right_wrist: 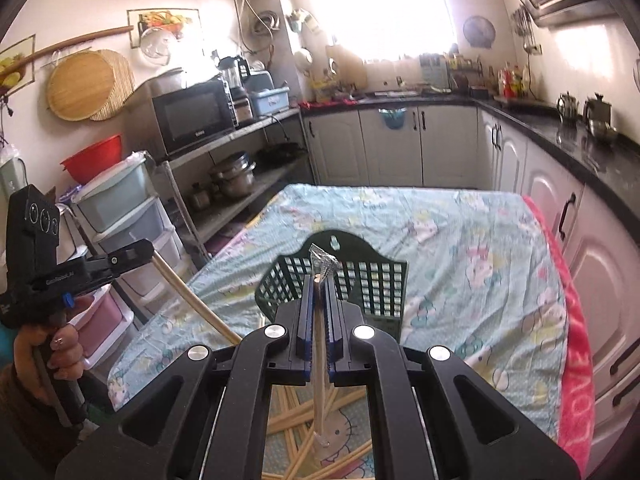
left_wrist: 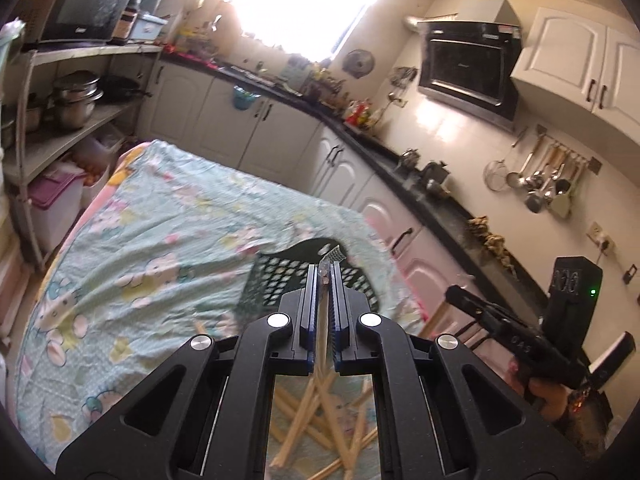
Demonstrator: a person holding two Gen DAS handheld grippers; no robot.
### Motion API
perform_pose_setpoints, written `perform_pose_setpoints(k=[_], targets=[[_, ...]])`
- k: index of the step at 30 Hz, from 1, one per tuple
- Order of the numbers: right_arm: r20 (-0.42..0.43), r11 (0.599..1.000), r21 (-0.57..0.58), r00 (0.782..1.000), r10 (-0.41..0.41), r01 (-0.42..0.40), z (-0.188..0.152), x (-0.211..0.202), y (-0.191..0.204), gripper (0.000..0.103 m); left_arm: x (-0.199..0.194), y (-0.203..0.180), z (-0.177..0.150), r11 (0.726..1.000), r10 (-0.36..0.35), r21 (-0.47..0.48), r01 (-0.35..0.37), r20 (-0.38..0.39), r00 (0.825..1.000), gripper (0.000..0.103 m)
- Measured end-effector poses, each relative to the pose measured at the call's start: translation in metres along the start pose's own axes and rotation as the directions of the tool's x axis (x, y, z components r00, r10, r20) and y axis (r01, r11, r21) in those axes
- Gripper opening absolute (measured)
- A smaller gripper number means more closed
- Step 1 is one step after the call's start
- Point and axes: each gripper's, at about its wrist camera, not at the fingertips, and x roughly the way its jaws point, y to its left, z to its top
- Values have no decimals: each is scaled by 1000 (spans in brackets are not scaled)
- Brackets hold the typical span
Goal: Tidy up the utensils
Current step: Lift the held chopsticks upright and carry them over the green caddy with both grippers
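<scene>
Both claws are held raised and angled downward, the left claw [left_wrist: 325, 276] and the right claw [right_wrist: 320, 280] each clamped shut.

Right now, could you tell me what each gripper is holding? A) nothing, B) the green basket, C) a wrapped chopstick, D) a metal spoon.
C: the left gripper and the right gripper are each shut on a wrapped chopstick, above the green basket.

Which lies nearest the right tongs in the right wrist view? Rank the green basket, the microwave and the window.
1. Green basket: just ahead of the right tongs, on the cloth.
2. Microwave: left, on the shelf.
3. Window: far wall, above the counter.
</scene>
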Motion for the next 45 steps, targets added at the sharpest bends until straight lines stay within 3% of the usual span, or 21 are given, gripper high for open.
perform_pose_setpoints(k=[11,25,31,45], targets=[[159,1000,-23,987,-16,20,50,-24,6,5,-6,-30,44,998,-47,40,43,97,994,3],[296,998,9,953,-67,68,97,-25,-14,5,4,-41,89,995,22,95,-38,163,986,3],[303,993,0,947,-110,115,93,-7,-20,5,24,-37,85,993,46,101,-60,136,990,3],[214,988,11,964,-155,156,59,45,-36,5,68,-32,50,986,80,140,-87,56,995,3]])
